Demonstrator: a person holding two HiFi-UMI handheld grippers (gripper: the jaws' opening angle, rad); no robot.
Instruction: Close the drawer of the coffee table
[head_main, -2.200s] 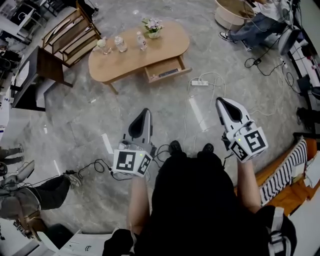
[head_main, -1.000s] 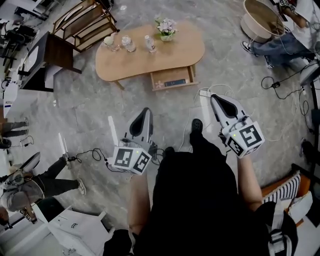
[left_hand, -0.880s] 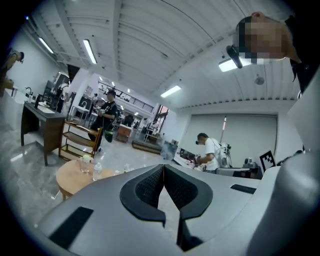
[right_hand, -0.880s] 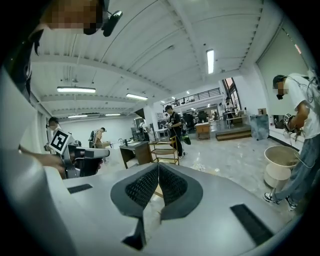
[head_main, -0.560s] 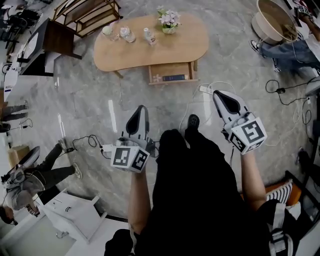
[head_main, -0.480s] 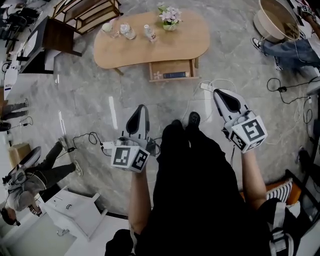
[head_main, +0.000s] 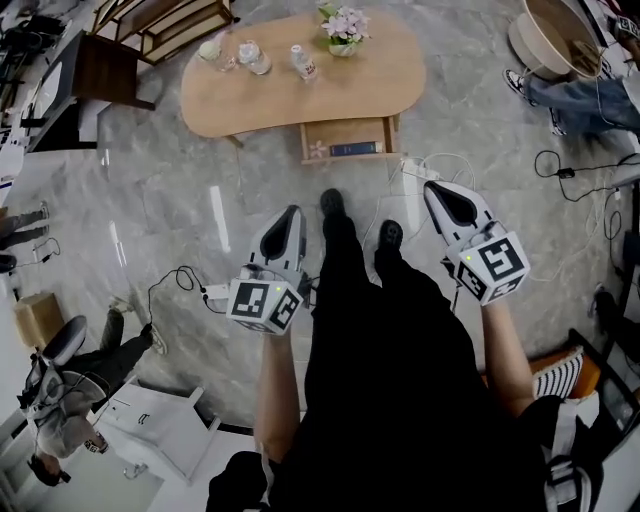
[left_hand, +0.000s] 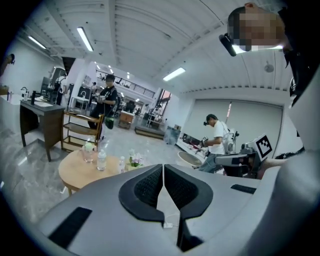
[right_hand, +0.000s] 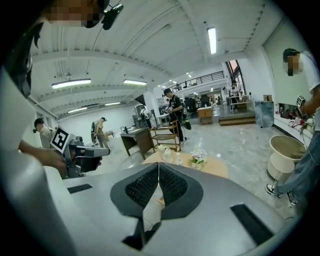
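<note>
A: Step in hand?
B: Approach, judged. Surface (head_main: 300, 100) well ahead, at top of head view. drawer (head_main: 349, 130) pulled out from near edge, toward right end. Not reached yet.

A: Grippers?
B: Both pressed together, nothing pinched: left gripper (head_main: 294, 211), right gripper (head_main: 431, 187). Both well apart from drawer.

A: How to do it well?
B: Walk in, minding white cable (head_main: 437, 160) on floor just in front of drawer. Get low. Keep jaws pressed together and use them as a blunt pusher. Set tip on middle of drawer front, not a corner; otherwise likely to skew and jam. Push level and straight toward far edge of surface until flush. One gripper probably enough.

A: Containers, big first?
B: Round tub (head_main: 553, 35) on floor past right end of surface; nothing made out inside. Then drawer: dark book-like thing (head_main: 355, 149) along front, small pale item (head_main: 318, 150) at front left corner, can't tell what. Neither seen sticking above rim, so probably no snag on closing. Flower pot (head_main: 345, 25) at far edge, pale blooms in it. Bottles (head_main: 301, 64) and glass (head_main: 210, 48) along far edge toward left end; contents too small to tell.
</note>
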